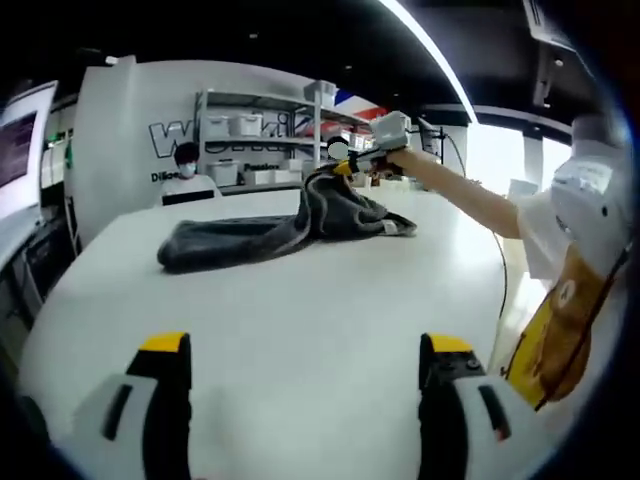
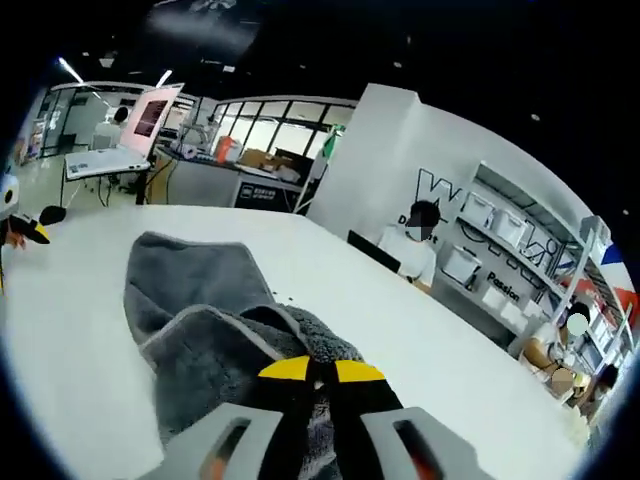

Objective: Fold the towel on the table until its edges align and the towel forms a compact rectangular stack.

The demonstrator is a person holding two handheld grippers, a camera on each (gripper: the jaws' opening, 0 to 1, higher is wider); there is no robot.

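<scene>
- Left gripper (image 1: pixel 305 365): jaws spread wide apart, nothing between them; it hovers over bare white table (image 1: pixel 300 310), well apart from the towel.
- Right gripper (image 2: pixel 320 372): yellow-tipped jaws closed together, pinching a fold of the grey towel (image 2: pixel 215 330).
- In the left gripper view, the right gripper (image 1: pixel 372 152) is at the far side of the table, held on an outstretched arm (image 1: pixel 470 195), lifting one end of the towel (image 1: pixel 290 225) into a raised peak.
- Towel: dark grey with a paler edge band, crumpled, not folded; its other end lies flat on the tabletop.
- Background: shelves (image 1: pixel 265 140) with white bins against a white wall; a seated person (image 2: pixel 415 250) behind the table.
</scene>
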